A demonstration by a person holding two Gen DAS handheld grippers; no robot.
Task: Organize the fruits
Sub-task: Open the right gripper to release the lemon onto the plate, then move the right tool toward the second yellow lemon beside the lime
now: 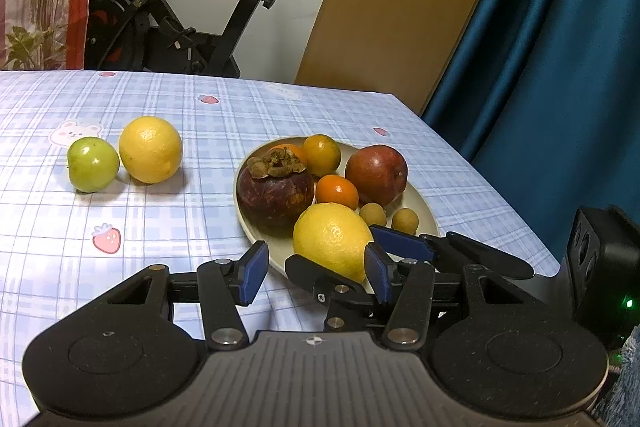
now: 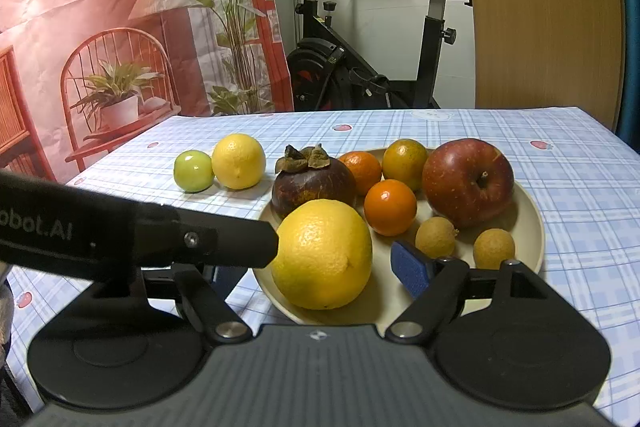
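Observation:
A beige plate holds a lemon, a mangosteen, a red apple, several small oranges and two longans. A second lemon and a green fruit lie on the cloth to the left. My left gripper is open at the plate's near edge. My right gripper is open around the plate's lemon; its left finger is hidden behind the left gripper's finger.
The table carries a blue plaid cloth. Its right edge borders a blue curtain. An exercise bike and a wooden panel stand beyond the far edge.

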